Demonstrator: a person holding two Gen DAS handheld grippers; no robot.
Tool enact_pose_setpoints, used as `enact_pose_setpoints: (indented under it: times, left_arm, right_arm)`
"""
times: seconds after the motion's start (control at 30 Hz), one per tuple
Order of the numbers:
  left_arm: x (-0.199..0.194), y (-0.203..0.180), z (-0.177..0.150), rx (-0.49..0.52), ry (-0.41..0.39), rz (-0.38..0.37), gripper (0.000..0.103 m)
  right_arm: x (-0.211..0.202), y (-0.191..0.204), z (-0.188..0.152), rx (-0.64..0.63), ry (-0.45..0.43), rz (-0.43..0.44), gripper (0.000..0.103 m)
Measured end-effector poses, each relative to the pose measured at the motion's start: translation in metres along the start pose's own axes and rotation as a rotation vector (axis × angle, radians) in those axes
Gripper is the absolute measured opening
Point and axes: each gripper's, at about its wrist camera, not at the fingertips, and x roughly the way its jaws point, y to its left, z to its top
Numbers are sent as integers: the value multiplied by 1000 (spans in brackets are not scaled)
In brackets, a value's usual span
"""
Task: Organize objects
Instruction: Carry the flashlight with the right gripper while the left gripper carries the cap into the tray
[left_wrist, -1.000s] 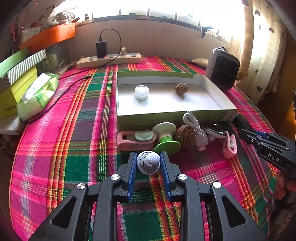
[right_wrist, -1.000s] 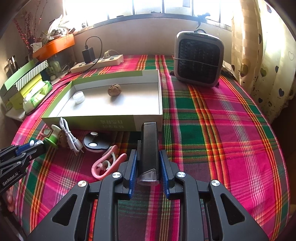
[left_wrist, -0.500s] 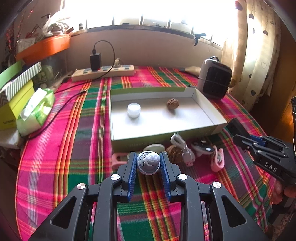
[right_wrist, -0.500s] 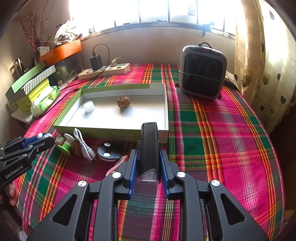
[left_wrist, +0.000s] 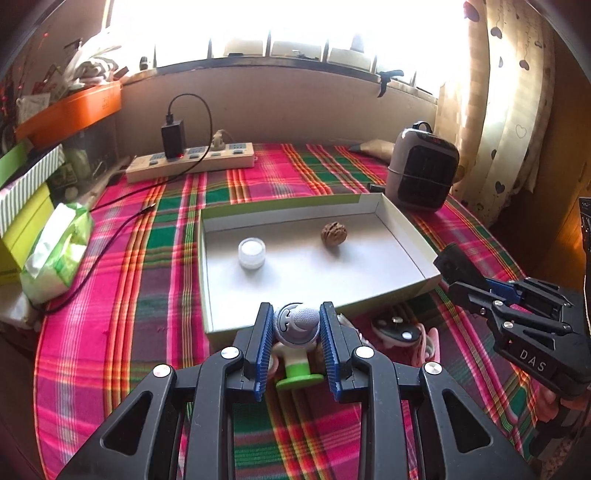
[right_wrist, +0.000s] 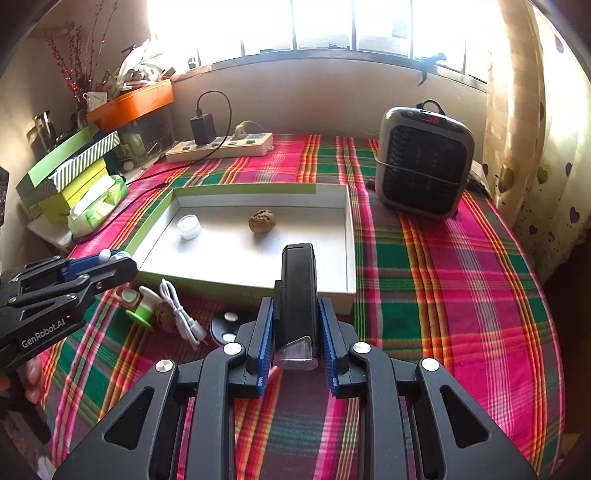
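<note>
My left gripper (left_wrist: 296, 321) is shut on a small grey round gadget with a smiley face (left_wrist: 298, 325), held above the near wall of the white-and-green box tray (left_wrist: 406, 236). My right gripper (right_wrist: 296, 321) is shut on a long black device with a clear tip (right_wrist: 297, 295), also lifted near the tray's front edge. Inside the tray lie a walnut (right_wrist: 262, 220) and a small white jar (right_wrist: 189, 226). On the cloth in front of the tray sit a green-and-white suction holder (right_wrist: 142, 308), a second walnut (right_wrist: 162, 314), a white cable (right_wrist: 181, 314), a black disc (right_wrist: 225, 328) and a pink clip (left_wrist: 424, 343).
A grey heater (right_wrist: 424, 162) stands at the back right of the plaid tablecloth (right_wrist: 443, 295). A power strip with a charger (right_wrist: 221, 146) lies along the back wall. Green boxes and a tissue pack (right_wrist: 96, 206) crowd the left edge. A curtain hangs on the right.
Both grippers rose with their objects still held; the tray and loose items now look lower and farther. The left gripper's gadget went from above the loose items to above the tray's near wall.
</note>
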Motion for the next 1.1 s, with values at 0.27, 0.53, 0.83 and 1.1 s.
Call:
enact_pose_setpoints:
  times: [0.27,0.53,0.83,1.1]
  left_arm:
    - [19,1,23,7,7,-21,24]
    - [48,1,44,13,39,-28,24]
    - [87,0,63,32,82,-15,24]
    - [111,5,69,34,122,-6,24]
  right_arm:
    - [15,3,22,-21,6,20,25]
    - [42,-2,41,-18,42,28,25]
    - [77,-7,56,-14,86,28,25]
    - [100,-11,64,-18,116,14,25]
